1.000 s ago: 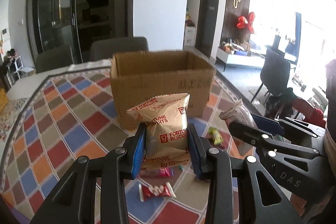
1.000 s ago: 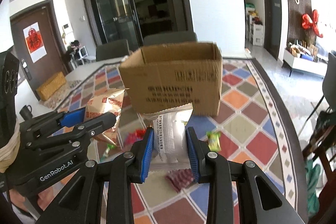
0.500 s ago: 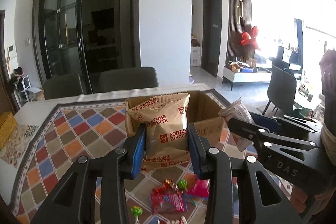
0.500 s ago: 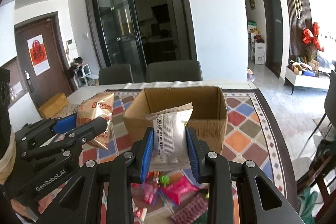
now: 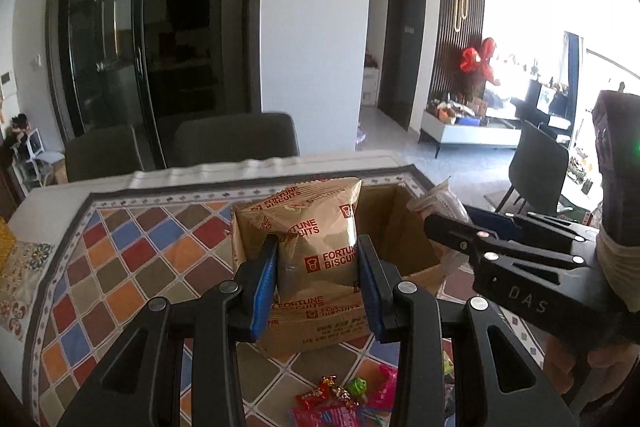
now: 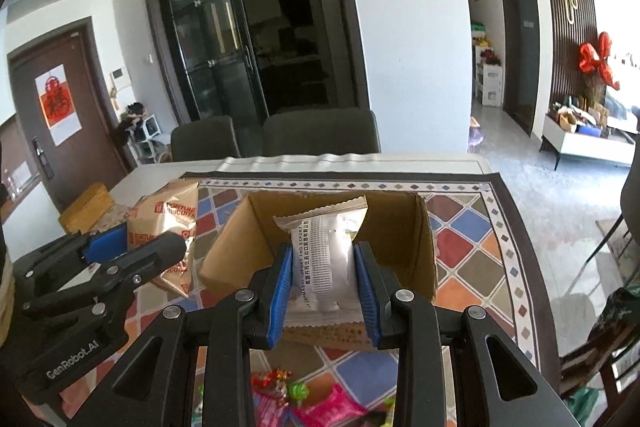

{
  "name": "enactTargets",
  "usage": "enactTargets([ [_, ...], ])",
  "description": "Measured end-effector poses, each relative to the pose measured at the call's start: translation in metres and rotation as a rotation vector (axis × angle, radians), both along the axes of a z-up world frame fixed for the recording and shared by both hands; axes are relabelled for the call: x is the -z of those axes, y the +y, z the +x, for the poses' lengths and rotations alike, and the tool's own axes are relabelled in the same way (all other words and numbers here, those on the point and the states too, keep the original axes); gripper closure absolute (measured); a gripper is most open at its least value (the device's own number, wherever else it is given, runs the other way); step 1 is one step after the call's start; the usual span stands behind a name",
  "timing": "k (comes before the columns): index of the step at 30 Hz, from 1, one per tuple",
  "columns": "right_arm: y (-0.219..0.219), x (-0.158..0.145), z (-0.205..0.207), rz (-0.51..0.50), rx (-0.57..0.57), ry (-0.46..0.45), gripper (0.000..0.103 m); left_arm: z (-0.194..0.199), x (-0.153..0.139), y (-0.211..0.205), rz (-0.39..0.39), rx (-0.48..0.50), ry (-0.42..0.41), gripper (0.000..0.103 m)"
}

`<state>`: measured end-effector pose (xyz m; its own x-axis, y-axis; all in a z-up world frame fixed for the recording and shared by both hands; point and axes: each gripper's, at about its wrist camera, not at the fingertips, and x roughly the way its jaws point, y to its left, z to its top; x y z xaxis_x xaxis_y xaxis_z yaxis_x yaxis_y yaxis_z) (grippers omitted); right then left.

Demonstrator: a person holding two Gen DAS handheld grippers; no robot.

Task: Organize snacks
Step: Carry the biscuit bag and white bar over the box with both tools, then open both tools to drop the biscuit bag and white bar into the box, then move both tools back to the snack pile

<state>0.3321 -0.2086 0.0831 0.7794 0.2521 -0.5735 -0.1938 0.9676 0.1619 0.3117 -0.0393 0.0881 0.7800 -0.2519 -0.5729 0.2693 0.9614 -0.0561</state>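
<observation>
Left wrist view: left gripper (image 5: 316, 267) jaws clench the biscuit bag (image 5: 316, 239), hiding the cardboard box (image 5: 400, 227) front; right gripper (image 6: 322, 281) jaws clench a white packet (image 6: 322, 259), candies (image 6: 320, 403) cut off below.

L gripper (image 5: 318, 275) low centre of its frame, jaws clamped on a packet. R gripper (image 6: 323, 279) low centre too, also clamped; each shows at the other's frame edge.

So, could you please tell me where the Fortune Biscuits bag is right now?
The Fortune Biscuits bag is clamped in the left hand-held gripper, raised before the cardboard box; the right wrist view shows it left of the box.
</observation>
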Motion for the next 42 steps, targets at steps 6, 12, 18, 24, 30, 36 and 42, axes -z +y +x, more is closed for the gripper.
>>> enactTargets([
  [6,0.002,0.007,0.035,-0.007,-0.001,0.055,0.071,0.043,0.017,-0.002,-0.011,0.004,0.108,0.065],
  [12,0.002,0.020,0.059,-0.012,0.006,0.101,0.071,0.067,0.031,-0.009,0.005,0.010,0.167,0.062],
  [18,0.000,0.029,0.065,-0.023,0.051,0.122,0.048,0.067,0.033,-0.007,0.039,-0.019,0.147,0.044],
  [24,0.001,0.026,0.047,-0.048,0.062,0.083,0.048,0.043,0.026,0.000,0.060,-0.031,0.095,0.043],
  [30,0.007,0.016,0.022,-0.043,0.050,0.041,0.048,0.010,0.011,0.011,0.091,-0.071,0.027,0.038],
  [36,0.017,0.007,-0.006,-0.014,0.026,0.005,0.048,-0.021,0.002,0.027,0.080,-0.084,-0.011,0.036],
  [42,0.029,0.003,-0.032,0.009,0.000,-0.019,0.048,-0.048,0.000,0.042,0.063,-0.104,-0.033,0.035],
])
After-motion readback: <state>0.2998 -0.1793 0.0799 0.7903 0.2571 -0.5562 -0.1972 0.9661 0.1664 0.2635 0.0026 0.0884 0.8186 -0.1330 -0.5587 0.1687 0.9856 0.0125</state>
